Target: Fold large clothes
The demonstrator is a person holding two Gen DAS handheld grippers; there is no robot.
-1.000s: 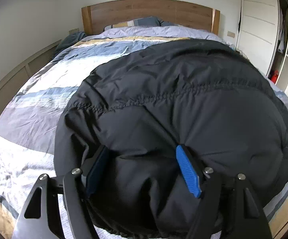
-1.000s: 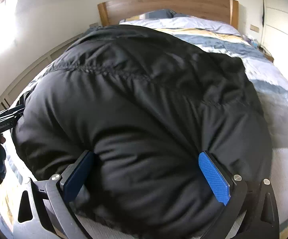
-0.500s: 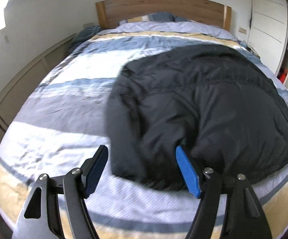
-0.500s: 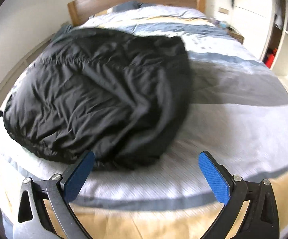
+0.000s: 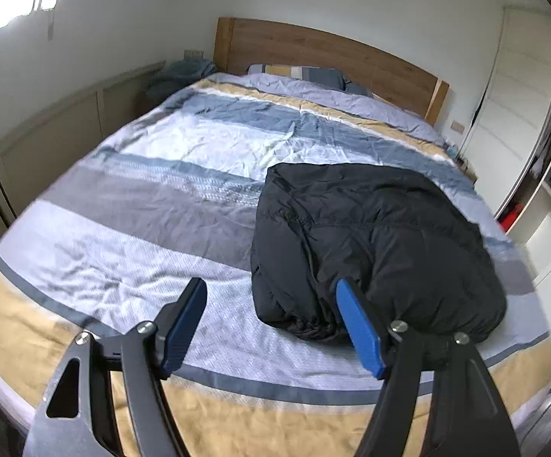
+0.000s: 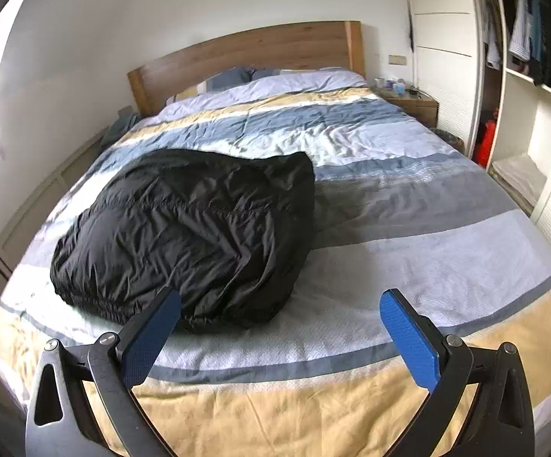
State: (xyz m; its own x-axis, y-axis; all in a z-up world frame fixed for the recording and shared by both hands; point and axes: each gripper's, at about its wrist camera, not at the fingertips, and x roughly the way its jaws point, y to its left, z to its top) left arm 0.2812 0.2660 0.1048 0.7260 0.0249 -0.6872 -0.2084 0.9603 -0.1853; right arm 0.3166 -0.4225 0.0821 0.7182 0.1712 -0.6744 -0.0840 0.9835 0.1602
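Folded black puffer jacket lying in a compact bundle on the striped duvet near the foot of the bed. Left claw and right claw both raised above the bed's foot, jaws spread wide with nothing between the blue pads. Wooden headboard beyond; open wardrobe at right.

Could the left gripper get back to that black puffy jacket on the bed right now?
Probably yes. The left gripper is open and empty, the black jacket lies uncovered on the striped bedspread just ahead, and nothing stands between them.
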